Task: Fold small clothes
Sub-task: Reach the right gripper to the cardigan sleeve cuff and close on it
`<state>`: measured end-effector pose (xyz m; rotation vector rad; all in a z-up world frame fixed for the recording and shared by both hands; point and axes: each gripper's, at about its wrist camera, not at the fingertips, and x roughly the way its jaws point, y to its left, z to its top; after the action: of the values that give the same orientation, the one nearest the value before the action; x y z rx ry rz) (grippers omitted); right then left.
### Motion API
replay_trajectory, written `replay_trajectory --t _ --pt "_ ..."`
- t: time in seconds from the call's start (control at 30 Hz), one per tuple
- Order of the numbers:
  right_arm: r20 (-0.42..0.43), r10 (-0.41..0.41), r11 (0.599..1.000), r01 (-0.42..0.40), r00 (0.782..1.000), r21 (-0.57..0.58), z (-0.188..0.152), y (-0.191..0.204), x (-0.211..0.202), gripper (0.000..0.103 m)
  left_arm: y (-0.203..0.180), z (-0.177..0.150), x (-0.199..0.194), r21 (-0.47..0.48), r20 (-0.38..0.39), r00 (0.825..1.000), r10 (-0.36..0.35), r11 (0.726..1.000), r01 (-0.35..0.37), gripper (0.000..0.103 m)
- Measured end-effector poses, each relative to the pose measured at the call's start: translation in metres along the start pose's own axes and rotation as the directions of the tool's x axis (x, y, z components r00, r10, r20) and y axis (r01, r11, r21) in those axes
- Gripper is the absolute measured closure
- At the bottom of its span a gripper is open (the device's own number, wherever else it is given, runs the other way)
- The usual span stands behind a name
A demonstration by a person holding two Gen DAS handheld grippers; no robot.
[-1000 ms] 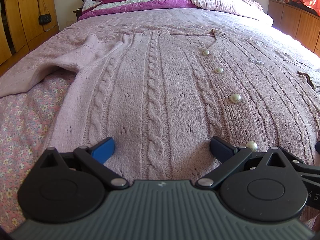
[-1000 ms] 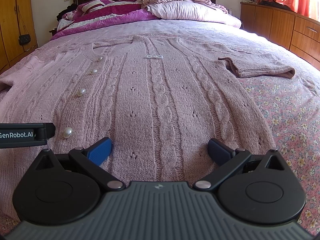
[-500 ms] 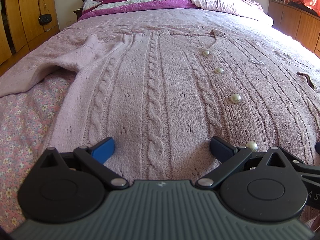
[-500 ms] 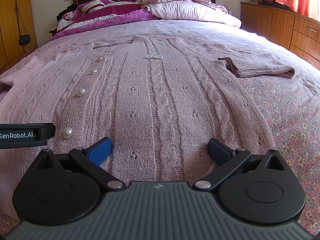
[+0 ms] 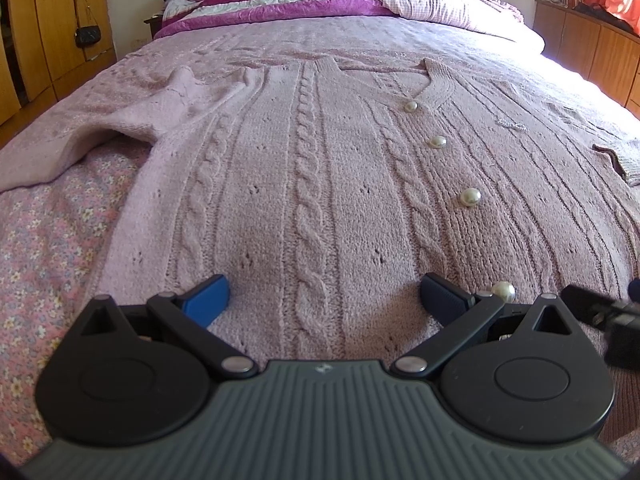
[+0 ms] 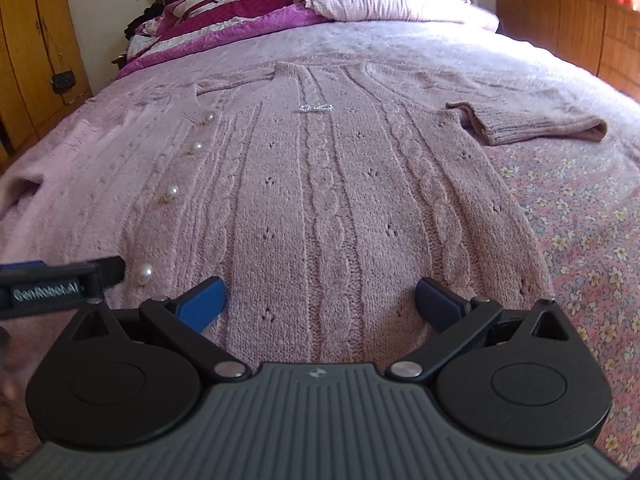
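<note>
Tools both spread wide, nothing gripped: left tool (image 5: 324, 294) and right tool (image 6: 320, 298) have tipped slightly at the hem of the pink cable-knit cardigan (image 6: 332, 200), flat on the bed (image 6: 580, 216); folding not yet begun.

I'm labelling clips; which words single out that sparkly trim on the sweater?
A pink cable-knit cardigan lies flat on the bed. The small silvery bow sits on its chest, right of the pearl buttons: flat and glittery, not round.
</note>
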<state>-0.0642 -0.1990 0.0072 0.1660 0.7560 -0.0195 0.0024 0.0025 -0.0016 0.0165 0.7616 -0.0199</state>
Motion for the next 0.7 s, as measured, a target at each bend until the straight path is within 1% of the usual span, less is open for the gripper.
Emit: replay_trajectory --t 0.07,0.17,0.3,0.37,0.47,0.6,0.7 --pt "-0.021 0.060 0.998 -0.060 0.998 0.014 0.010 -0.011 -0.002 0.000 0.000 0.000 0.000 0.003 -0.001 1.000 0.000 1.000 0.000 0.000" --pt "-0.008 0.123 0.992 -0.122 0.992 0.034 0.028 -0.033 -0.006 0.000 -0.001 0.000 0.001 0.002 -0.003 1.000 0.003 1.000 -0.003 0.000" --pt "-0.004 0.133 0.990 -0.132 0.991 0.055 0.059 -0.067 -0.002 0.000 -0.003 -0.001 0.002 0.002 -0.002 1.000 0.015 1.000 -0.015 0.000" --pt "0.005 0.101 0.993 -0.101 0.995 0.054 0.073 -0.083 0.003 0.000 -0.003 -0.002 0.002 0.003 0.003 1.000 0.015 1.000 -0.015 0.000" --pt "0.044 0.039 0.999 -0.041 0.998 0.026 0.092 -0.106 0.012 0.000 -0.003 -0.002 0.001 0.004 0.008 1.000 0.016 1.000 -0.016 0.000" --pt "0.077 0.002 1.000 -0.003 0.997 0.021 0.112 -0.131 0.032 0.001 -0.005 -0.004 0.000 0.009 0.013 1.000 0.024 1.000 -0.024 0.000" --pt "0.089 -0.028 0.999 0.026 0.996 0.028 0.124 -0.144 0.054 0.007 -0.005 -0.004 -0.001 0.010 0.017 1.000 0.023 1.000 -0.024 0.000"
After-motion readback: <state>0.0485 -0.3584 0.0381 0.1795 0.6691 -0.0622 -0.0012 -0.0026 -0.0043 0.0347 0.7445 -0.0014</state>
